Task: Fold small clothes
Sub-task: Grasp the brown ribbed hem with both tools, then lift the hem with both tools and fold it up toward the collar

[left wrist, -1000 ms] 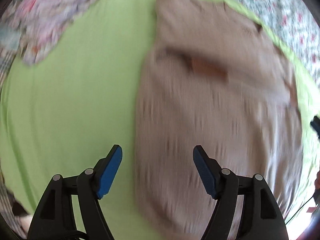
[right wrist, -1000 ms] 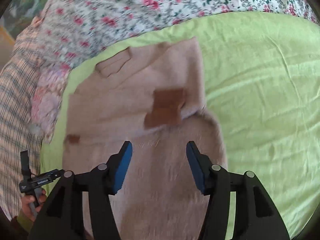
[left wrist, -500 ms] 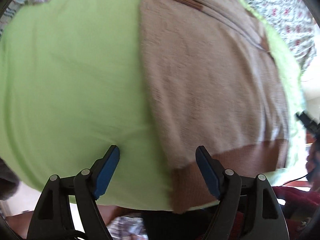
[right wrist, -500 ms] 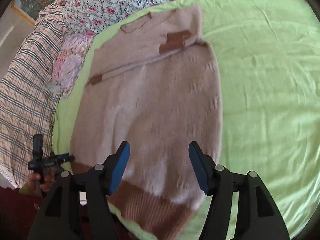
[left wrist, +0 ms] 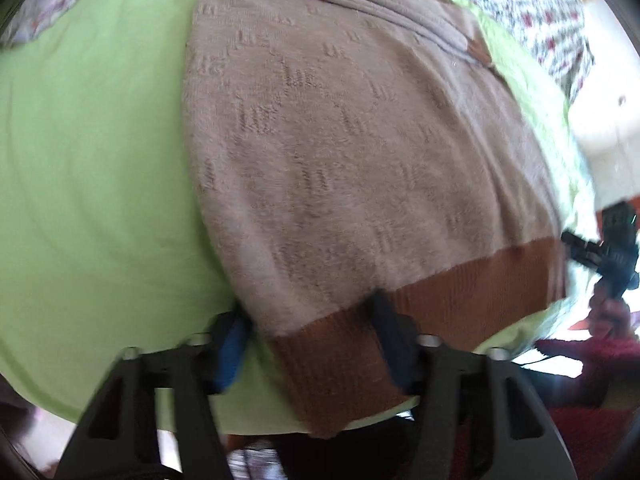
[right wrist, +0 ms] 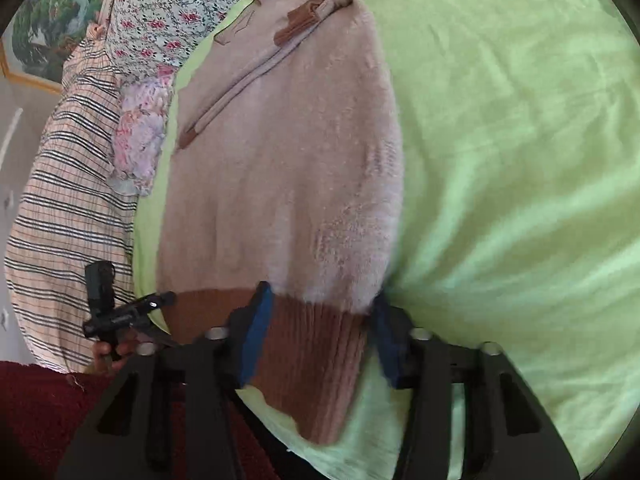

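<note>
A beige knit sweater point(left wrist: 360, 152) with a brown ribbed hem point(left wrist: 472, 292) lies flat on a green sheet point(left wrist: 92, 152), sleeves folded across its far end. My left gripper point(left wrist: 312, 344) is open, its jaws straddling the hem's left corner. In the right wrist view the sweater point(right wrist: 280, 168) shows with its brown hem point(right wrist: 312, 340). My right gripper point(right wrist: 320, 336) is open, its blue pads either side of the hem's right corner. The other gripper shows at the edge of each view: the right one in the left wrist view point(left wrist: 608, 240), the left one in the right wrist view point(right wrist: 116, 308).
Floral bedding point(right wrist: 168, 4) and a plaid cloth point(right wrist: 68, 200) lie past the sweater's left side. The green sheet point(right wrist: 520, 160) spreads wide to the right. The bed's near edge is just below both grippers, with dark red fabric point(right wrist: 40, 412) beneath.
Both grippers have pulled back from over the sweater's body to its brown hem at the near bed edge, and now straddle the hem corners.
</note>
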